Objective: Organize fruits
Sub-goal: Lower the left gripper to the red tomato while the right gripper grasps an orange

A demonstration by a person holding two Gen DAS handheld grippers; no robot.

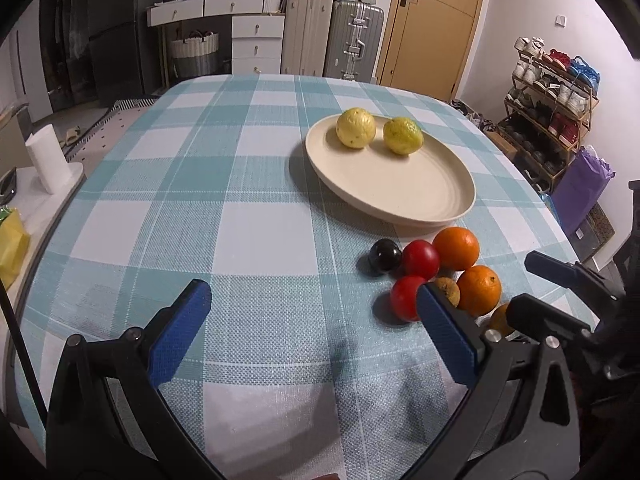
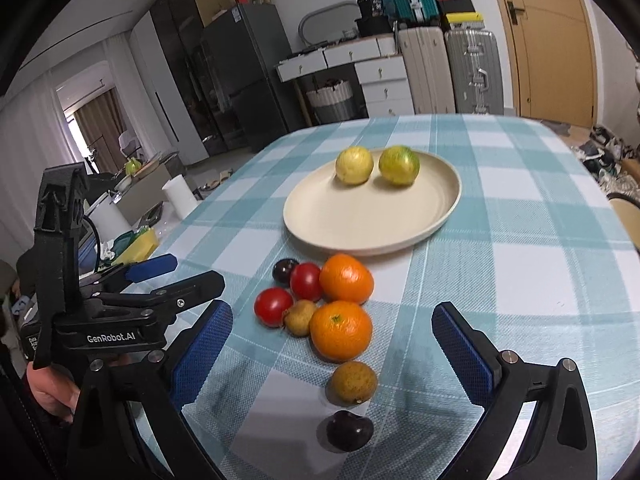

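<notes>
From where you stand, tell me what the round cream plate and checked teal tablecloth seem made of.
Round cream plate: matte, likely ceramic or melamine; dull sheen, moulded raised rim. Checked teal tablecloth: woven fabric or textured vinyl; visible weave grain.

Two yellow-green fruits (image 2: pixel 376 165) on cream plate (image 2: pixel 360 224), right gripper (image 2: pixel 332 334) fingers spread above oranges (image 2: pixel 342 330)

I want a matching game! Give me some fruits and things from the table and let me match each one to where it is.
Things:
1. two yellow-green round fruits
2. two shiny red tomatoes
3. dark purple plum nearest the right camera
4. cream round plate

Places:
A. alone at the near end of the fruit row
B. on the checked tablecloth, beyond the loose fruit
C. on the plate
D. beside the two big oranges

Pairs: 1-C, 2-D, 3-A, 4-B
</notes>
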